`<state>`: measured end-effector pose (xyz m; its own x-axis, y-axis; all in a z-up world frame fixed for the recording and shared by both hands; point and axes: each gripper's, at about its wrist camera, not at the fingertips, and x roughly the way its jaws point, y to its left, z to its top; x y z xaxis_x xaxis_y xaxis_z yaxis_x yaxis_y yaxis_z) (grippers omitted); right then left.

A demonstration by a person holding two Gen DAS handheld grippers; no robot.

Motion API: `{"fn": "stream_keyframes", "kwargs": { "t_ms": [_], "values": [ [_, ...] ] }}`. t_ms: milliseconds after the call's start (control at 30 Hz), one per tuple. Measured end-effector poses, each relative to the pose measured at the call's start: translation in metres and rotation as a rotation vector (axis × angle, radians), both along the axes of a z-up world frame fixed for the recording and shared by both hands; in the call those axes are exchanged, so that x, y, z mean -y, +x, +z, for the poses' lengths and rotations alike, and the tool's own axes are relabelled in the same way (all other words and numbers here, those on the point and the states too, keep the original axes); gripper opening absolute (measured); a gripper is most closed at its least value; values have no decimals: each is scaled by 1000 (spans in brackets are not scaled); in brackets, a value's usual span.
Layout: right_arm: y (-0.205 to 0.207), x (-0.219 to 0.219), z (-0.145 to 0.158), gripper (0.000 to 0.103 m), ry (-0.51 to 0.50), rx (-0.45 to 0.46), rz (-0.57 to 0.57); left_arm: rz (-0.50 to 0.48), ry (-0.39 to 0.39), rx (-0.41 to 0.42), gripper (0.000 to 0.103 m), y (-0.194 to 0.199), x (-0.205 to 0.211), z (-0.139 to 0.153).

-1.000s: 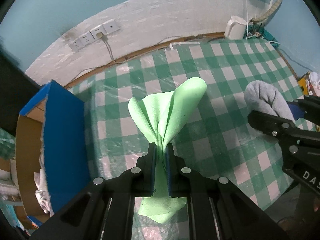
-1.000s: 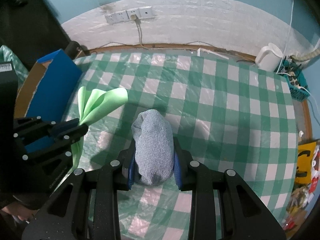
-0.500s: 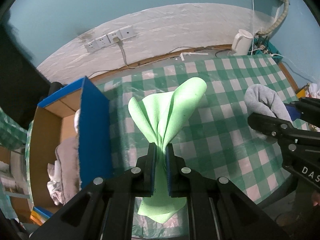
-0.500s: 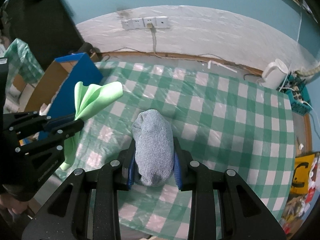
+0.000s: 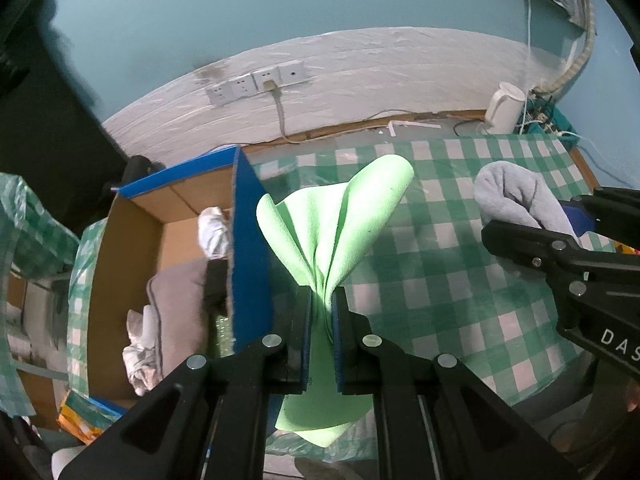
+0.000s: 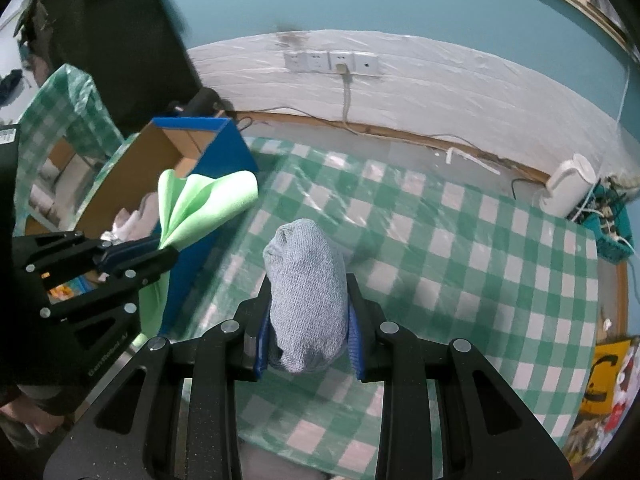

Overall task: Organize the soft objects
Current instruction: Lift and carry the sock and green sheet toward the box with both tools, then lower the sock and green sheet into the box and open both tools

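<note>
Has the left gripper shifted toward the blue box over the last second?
Yes. The left gripper, shut on the green cloth, has moved left toward the blue box, whose open inside now shows.

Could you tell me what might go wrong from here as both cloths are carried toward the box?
1. The green cloth fans out wide above the left gripper and hangs below it; the loose ends could catch on the blue wall of the box.
2. The box already holds several soft items, so a dropped cloth may land on the pile and spill out.
3. The right gripper grips the grey towel only low down; the bundle could unroll.
</note>
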<state>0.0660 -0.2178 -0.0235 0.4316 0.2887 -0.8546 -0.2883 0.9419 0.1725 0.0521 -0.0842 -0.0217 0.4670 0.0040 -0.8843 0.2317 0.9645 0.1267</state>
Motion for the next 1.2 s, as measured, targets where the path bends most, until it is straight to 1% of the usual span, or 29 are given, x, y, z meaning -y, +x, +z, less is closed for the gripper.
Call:
{"fn": "stream_keyframes", "kwargs": {
  "t_ms": [333,667,867,1100,1200],
  "values": [
    [7,-51,17,29,14,26,76,78,-24,32,9,-2,-45,12],
    [21,-99,22,29,13,30,136,186,-64,38,9,3,-102,12],
    [29,-127,15,29,0,15,170,250,-80,32,9,7,-135,5],
    [36,-163,1,29,-10,-14,217,309,-125,5,9,14,-169,-9],
    [40,-178,-7,29,-6,-28,235,330,-121,2,9,16,-180,-14]
  ]
}}
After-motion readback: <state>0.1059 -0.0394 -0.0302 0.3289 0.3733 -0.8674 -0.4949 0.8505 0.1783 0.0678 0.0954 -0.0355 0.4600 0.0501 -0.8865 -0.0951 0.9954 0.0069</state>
